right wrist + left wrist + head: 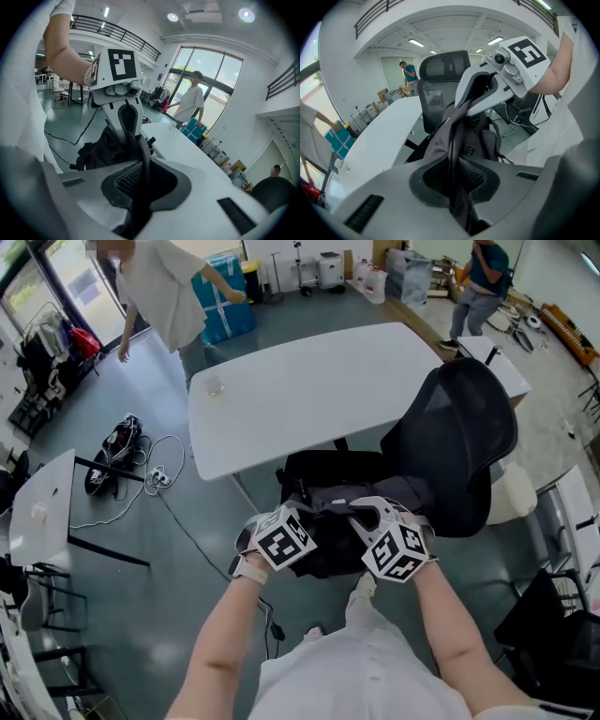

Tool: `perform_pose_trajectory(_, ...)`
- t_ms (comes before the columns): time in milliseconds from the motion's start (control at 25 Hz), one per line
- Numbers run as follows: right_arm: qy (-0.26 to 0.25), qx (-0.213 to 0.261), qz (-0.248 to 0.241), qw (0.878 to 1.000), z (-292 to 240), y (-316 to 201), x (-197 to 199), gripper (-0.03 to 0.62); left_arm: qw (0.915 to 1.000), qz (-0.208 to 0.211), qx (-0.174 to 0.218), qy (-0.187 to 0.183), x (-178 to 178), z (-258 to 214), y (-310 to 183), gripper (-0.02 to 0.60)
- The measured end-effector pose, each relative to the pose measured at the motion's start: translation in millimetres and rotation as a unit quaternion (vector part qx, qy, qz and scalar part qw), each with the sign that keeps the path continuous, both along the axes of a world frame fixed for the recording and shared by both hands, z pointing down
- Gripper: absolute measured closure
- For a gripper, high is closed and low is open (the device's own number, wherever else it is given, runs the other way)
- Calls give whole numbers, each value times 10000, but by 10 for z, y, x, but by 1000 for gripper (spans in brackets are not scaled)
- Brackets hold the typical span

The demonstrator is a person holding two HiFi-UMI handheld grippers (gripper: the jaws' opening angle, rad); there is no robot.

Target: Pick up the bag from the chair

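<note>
place: open-plan office or lab hall | evidence: white table [309, 390]; mesh office chair [464, 442]; floor cables [159, 470]; mezzanine railing [122, 33]; tall windows [211, 70]

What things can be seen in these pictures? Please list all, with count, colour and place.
bag: one, dark grey, at the chair seat
chair: one, black, mesh back, at the table's near edge
table: one, white, beyond the chair
person in white: one, far left
person in teal: one, far right
box: one, blue, beside the person in white
cables: several, white and black, floor at left
left gripper: one, grey, jaws shut on the bag
right gripper: one, grey, jaws shut on the bag
</note>
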State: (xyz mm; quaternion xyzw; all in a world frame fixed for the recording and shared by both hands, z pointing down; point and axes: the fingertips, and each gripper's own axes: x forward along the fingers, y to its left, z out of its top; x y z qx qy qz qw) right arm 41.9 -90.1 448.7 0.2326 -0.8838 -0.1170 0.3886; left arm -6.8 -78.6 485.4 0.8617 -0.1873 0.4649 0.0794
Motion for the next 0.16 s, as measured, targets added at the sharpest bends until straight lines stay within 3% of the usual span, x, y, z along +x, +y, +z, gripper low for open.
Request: perform_pose_trajectory(160,-24,30,-6,10000,59,-28,5,551,10000,0,26,8,7,63,-25,529)
